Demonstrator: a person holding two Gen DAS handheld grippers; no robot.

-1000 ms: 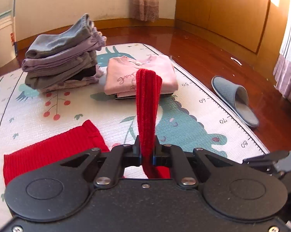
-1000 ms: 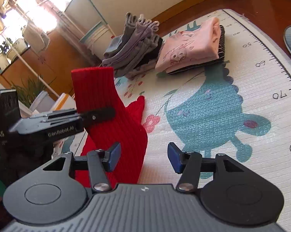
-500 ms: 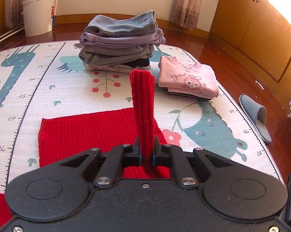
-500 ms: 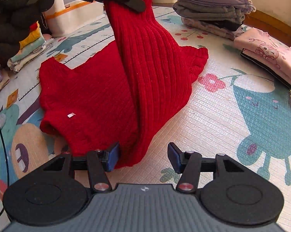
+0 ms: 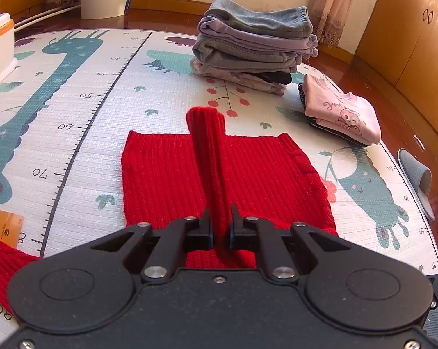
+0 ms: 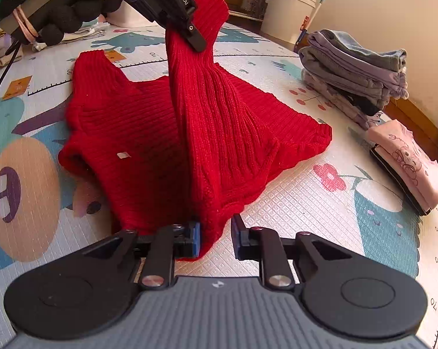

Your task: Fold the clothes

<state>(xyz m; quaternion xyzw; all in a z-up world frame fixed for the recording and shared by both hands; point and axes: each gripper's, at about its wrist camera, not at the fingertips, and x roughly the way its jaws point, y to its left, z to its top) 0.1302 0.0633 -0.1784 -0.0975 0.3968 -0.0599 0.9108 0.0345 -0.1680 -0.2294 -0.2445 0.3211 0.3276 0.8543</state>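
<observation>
Right claw (image 6: 214,234) closing round red sweater (image 6: 149,128) hem | left claw (image 5: 220,226) pinching sleeve

Bright daylight from the right glares on the wooden floor (image 5: 361,67); both views sharp, edges fisheye-bent.

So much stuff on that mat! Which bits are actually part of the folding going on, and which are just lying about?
In use:
- red sweater
- left tongs, shut on its sleeve
- right tongs, just been closing around a fold; one pad not yet touching

Lying about:
- grey folded stack
- pink folded top
- slipper
- white bucket
</observation>
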